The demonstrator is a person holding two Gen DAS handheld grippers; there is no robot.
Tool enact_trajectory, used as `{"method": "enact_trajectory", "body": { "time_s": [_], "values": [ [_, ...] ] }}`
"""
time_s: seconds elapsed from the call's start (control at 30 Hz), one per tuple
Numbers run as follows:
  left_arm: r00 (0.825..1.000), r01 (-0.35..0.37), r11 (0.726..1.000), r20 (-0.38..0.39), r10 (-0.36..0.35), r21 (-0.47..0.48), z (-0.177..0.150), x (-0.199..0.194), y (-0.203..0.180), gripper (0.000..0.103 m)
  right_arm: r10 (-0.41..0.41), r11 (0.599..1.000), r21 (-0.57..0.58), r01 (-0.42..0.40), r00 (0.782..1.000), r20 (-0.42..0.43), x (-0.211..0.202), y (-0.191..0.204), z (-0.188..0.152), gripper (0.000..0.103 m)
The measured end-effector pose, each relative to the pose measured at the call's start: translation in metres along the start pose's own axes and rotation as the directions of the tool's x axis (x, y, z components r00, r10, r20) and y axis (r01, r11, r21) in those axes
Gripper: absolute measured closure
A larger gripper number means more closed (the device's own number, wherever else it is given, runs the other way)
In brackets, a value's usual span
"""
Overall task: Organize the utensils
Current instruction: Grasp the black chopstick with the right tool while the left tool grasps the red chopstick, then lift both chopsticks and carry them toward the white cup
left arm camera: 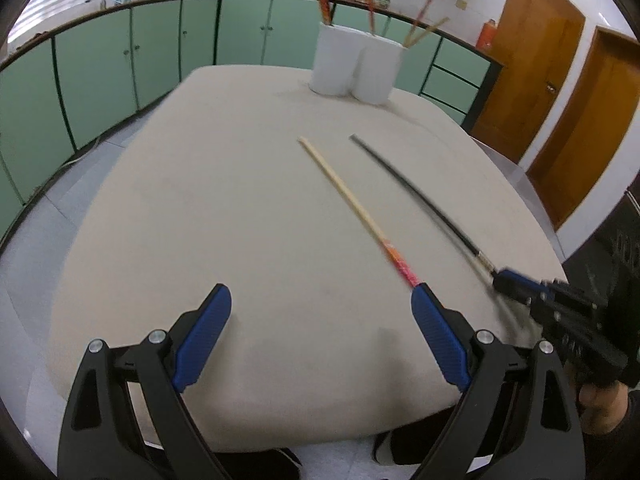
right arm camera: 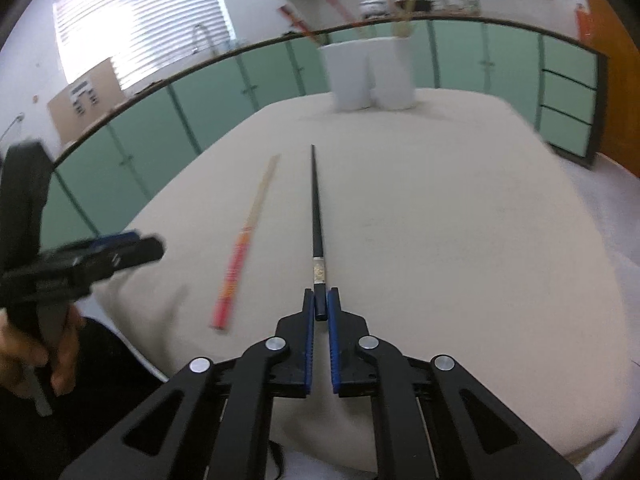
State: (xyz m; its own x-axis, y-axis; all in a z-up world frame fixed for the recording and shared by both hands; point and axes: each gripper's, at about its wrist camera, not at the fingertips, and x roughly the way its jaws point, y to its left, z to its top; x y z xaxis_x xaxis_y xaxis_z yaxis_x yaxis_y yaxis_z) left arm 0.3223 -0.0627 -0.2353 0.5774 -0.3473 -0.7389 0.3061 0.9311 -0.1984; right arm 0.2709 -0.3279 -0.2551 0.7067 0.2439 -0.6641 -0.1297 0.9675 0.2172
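left gripper (left arm camera: 322, 304) stood wide open over the table (left arm camera: 208, 208), holding nothing | wooden chopstick with red handle (left arm camera: 352, 208) lay flat, red end just beside its right finger | right gripper (right arm camera: 321, 306) was clamped on the black chopstick (right arm camera: 315, 208) at its butt | 2 white holders (left arm camera: 352, 66) stood touching at the far edge

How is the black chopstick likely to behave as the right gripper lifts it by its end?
The black chopstick looks thin and rigid, so probably light and unbending. The right gripper pinches only its end, so it may pivot or droop. Its smooth finish could slip.
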Motion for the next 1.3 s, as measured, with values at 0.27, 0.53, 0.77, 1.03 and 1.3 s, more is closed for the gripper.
{"method": "enact_trajectory", "body": {
  "time_s": [0.27, 0.53, 0.77, 1.03, 1.3],
  "values": [
    [0.999, 0.027, 1.0, -0.018, -0.026, 0.016, -0.023, 0.018, -0.05, 0.014, -0.038, 0.999, 0.031, 0.038, 0.999, -0.007, -0.006, -0.016, -0.008, 0.097],
    [0.995, -0.092, 0.994, 0.037, 0.09, 0.063, -0.028, 0.023, -0.055, 0.053, -0.029, 1.0, 0.002, 0.029, 1.0, -0.005, -0.004, -0.005, -0.01, 0.097],
    [0.996, -0.071, 0.997, 0.051, 0.07, 0.013, -0.028, 0.015, -0.033, 0.087, -0.04, 0.999, -0.006, 0.04, 0.999, 0.002, -0.005, -0.002, -0.012, 0.096],
    [0.992, -0.088, 0.993, 0.093, 0.08, 0.084, -0.038, 0.013, -0.043, 0.066, -0.102, 0.991, -0.089, 0.103, 0.995, 0.021, -0.005, 0.014, -0.021, 0.091],
    [0.996, -0.044, 0.999, 0.075, 0.042, 0.016, -0.029, 0.011, -0.032, 0.098, -0.09, 0.994, -0.069, 0.09, 0.996, -0.001, -0.005, 0.015, -0.013, 0.096]
  ]
}}
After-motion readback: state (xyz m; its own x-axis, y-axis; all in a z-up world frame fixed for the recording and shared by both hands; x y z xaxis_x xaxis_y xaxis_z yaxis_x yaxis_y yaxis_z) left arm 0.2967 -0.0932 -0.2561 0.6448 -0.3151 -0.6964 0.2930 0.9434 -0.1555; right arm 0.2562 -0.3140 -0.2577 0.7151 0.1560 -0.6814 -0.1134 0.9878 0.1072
